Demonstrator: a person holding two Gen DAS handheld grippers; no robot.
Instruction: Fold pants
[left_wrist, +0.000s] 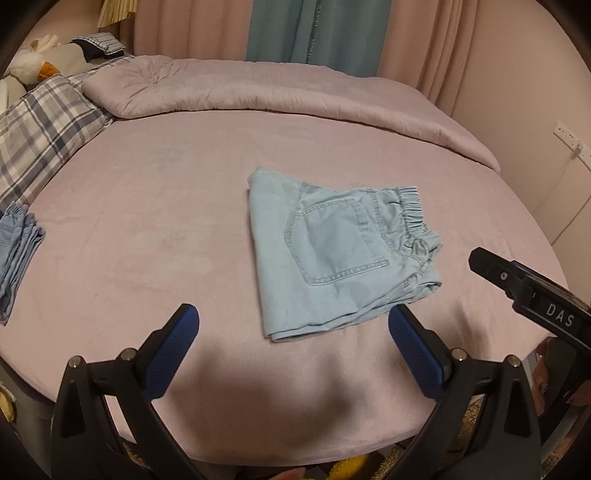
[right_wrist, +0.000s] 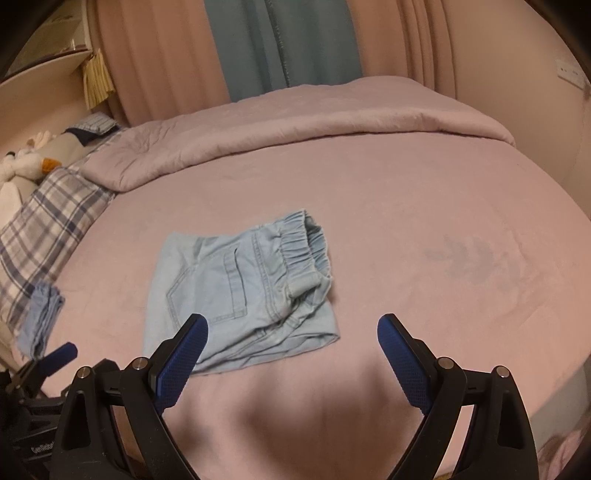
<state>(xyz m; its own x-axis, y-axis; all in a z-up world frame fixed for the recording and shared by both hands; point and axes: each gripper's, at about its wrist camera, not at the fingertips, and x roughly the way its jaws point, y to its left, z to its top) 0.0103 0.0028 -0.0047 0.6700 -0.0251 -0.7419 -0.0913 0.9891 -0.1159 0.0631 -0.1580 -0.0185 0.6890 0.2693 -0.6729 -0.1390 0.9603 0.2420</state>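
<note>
Now | pants (left_wrist: 332, 251) folded, legs tucked under | both hand-held grippers spread wide

1. Both views are lit dimly and warmly, with a pinkish cast.
2. A broad soft shadow is cast on the pink bed sheet (left_wrist: 155, 236) near the lower edge, between the blue-padded black left claw (left_wrist: 293, 317) fingers; the same is seen under the right claw (right_wrist: 291, 325).
3. Strong fisheye bending and dark corner vignetting are seen.
4. Slight softness is noted at the edges; no glare is seen.
</note>
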